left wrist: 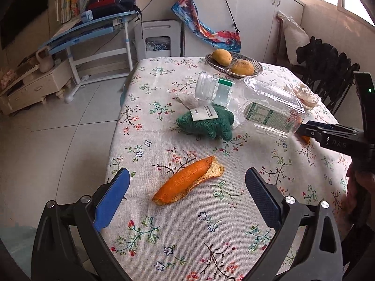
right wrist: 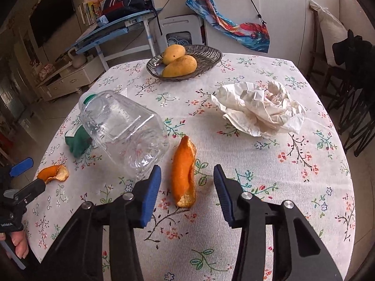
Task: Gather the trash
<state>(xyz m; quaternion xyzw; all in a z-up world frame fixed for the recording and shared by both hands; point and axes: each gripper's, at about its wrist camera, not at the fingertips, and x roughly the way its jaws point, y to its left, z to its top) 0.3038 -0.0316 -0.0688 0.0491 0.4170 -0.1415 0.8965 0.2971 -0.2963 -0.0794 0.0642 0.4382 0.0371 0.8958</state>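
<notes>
Left wrist view: an orange peel (left wrist: 187, 180) lies on the floral tablecloth (left wrist: 211, 234), long axis slanting from lower left to upper right. The left gripper (left wrist: 187, 199) tilts down, jaws wide apart, peel between them, untouched.

Right wrist view: a second peel strip (right wrist: 184, 171) points away, nearly upright in frame, beside the clear plastic jug (right wrist: 121, 131). The right gripper (right wrist: 187, 185) brackets it, pads apart from it.

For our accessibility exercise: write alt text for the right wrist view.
The right gripper, open, straddles an orange peel on a floral tablecloth. Beside it lies an empty clear plastic bottle; crumpled tissue and a dish of mangoes sit beyond.
</notes>
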